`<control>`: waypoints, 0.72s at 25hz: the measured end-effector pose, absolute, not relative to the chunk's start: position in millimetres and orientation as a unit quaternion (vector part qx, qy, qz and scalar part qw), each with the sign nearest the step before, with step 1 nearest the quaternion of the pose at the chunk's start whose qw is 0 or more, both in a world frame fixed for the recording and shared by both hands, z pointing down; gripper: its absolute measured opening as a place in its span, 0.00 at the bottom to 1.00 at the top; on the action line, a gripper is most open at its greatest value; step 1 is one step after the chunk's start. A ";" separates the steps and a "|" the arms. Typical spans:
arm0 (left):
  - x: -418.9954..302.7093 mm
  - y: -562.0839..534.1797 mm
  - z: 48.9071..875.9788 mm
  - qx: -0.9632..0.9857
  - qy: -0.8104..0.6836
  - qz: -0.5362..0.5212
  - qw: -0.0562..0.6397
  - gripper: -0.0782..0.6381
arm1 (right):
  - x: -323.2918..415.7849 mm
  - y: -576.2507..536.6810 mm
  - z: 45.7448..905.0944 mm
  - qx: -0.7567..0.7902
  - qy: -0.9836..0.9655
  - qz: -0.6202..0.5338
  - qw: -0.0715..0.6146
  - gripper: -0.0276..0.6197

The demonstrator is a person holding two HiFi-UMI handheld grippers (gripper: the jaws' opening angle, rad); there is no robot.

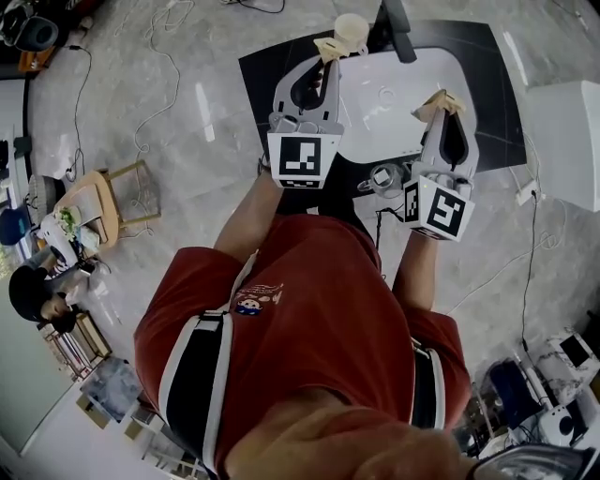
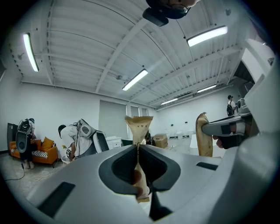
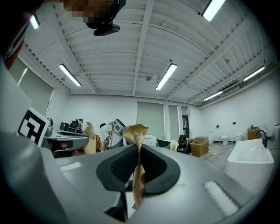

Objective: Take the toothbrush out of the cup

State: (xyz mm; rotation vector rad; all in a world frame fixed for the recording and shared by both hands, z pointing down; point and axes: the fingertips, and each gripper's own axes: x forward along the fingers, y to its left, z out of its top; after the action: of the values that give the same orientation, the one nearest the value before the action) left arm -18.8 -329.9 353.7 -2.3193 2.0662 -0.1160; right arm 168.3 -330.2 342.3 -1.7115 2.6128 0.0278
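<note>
My left gripper (image 1: 328,52) is shut on a tan paper wrapper (image 2: 139,124) that stands up out of its jaws and hangs below them. My right gripper (image 1: 439,105) is shut on a second tan paper piece (image 3: 135,131), crumpled at its top. Both are held level in front of the person, over the near edge of a white sink (image 1: 394,103). A cream cup (image 1: 352,28) stands on the black counter just beyond the left gripper's tip. No toothbrush shows in any view. In the left gripper view the right gripper's paper (image 2: 202,140) shows at the right.
A black tap (image 1: 394,28) rises behind the sink, which sits in a black counter (image 1: 487,56). A white box (image 1: 567,141) is at the right, a wooden stool (image 1: 98,202) at the left, cables on the floor. A person (image 2: 76,140) bends over far off.
</note>
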 end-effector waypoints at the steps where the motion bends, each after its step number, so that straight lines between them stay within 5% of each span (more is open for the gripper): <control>1: -19.0 -325.6 353.6 -0.745 0.666 -0.036 0.016 0.14 | 170.1 -329.3 342.1 -0.548 0.836 0.009 0.009 0.10; 18: -27.2 -298.6 352.7 -0.749 0.661 -0.010 0.036 0.13 | 187.6 -312.3 355.9 -0.574 0.819 0.025 0.011 0.09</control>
State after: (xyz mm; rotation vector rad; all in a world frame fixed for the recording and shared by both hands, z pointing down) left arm -27.2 -298.6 352.7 -2.3011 2.0318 -0.0310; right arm 187.6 -312.3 355.9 -1.7895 2.5538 0.0794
